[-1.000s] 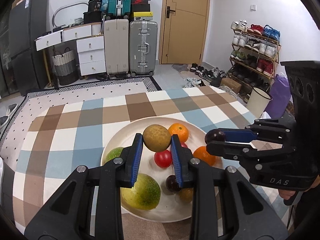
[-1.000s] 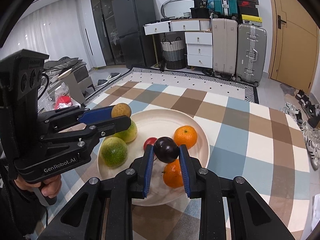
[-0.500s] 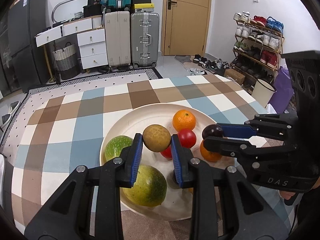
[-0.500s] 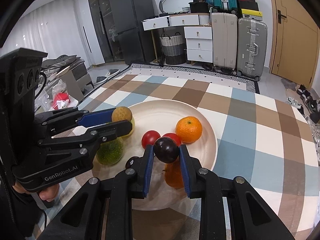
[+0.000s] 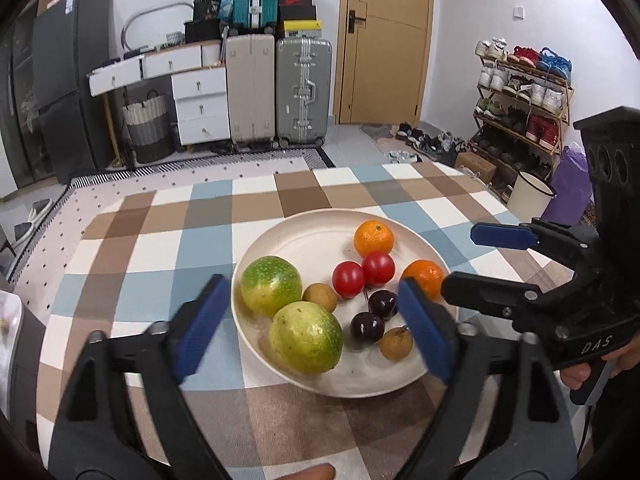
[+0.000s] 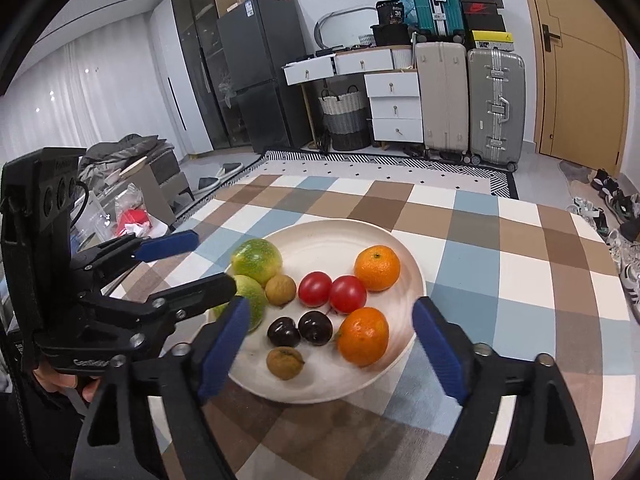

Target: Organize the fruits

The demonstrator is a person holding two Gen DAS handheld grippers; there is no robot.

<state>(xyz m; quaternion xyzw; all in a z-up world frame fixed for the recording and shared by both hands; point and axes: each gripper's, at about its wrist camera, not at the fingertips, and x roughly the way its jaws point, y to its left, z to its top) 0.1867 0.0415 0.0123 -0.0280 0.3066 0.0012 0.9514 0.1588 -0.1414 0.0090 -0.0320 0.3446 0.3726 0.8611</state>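
Two grippers, left gripper and right gripper, jaws opening, nothing gripped, fruits in cream plate on checked tablecloth, suitcases, white drawers, wooden door, shoe rack behind

all fruits are gathered in the plate on the worktop; suitcases are stood behind it.

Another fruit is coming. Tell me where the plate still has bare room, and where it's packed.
On the plate, the far part behind the green fruit and the far orange is bare, as is a strip along the near rim past the brown fruit. The middle is packed: tomatoes, dark plums, near orange. The checked tablecloth around it lies bare.
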